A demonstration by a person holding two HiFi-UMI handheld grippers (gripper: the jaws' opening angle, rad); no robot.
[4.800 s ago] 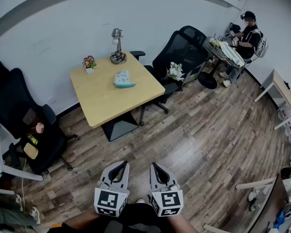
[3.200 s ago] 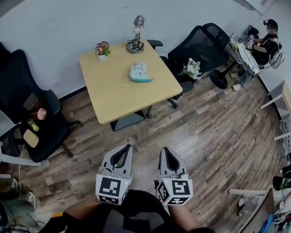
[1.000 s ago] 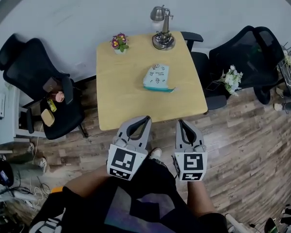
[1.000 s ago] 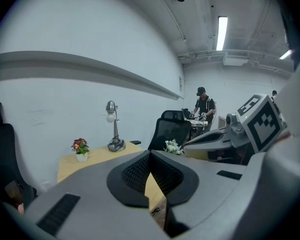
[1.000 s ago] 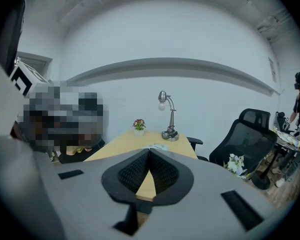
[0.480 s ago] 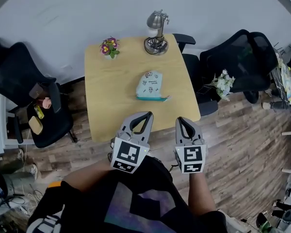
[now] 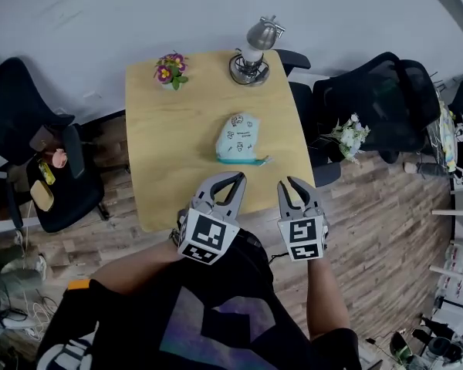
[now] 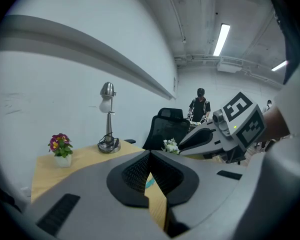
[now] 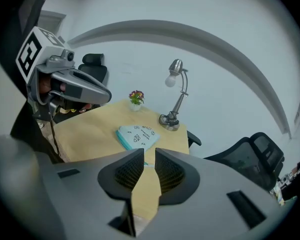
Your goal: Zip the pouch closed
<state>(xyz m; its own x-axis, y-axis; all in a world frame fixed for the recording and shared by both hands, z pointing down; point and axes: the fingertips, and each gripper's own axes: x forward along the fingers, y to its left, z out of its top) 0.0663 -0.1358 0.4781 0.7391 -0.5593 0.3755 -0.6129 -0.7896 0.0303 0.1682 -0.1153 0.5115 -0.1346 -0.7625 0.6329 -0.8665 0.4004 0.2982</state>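
A light teal pouch point(image 7: 239, 139) with small prints lies flat in the middle of the wooden table point(image 7: 170, 153), its darker teal zip edge towards me. Both grippers hover over the table's near edge, short of the pouch and not touching it. My left gripper point(image 7: 234, 178) is shut and holds nothing; in the left gripper view point(image 8: 150, 154) its tips meet. The jaws of my right gripper point(image 7: 291, 183) are opening with nothing between them. The right gripper view point(image 9: 148, 153) shows the pouch point(image 9: 137, 135) ahead, beyond the parted tips.
A silver desk lamp point(image 7: 251, 56) and a small flower pot point(image 7: 168, 68) stand at the table's far edge. Black office chairs sit at the left point(image 7: 38, 168) and right point(image 7: 370, 99), the right one with white flowers point(image 7: 343, 137) beside it. A wood floor surrounds the table.
I have walked up to the table and both grippers have come forward and down to its near edge. The right gripper's jaws have parted; the left stays shut.
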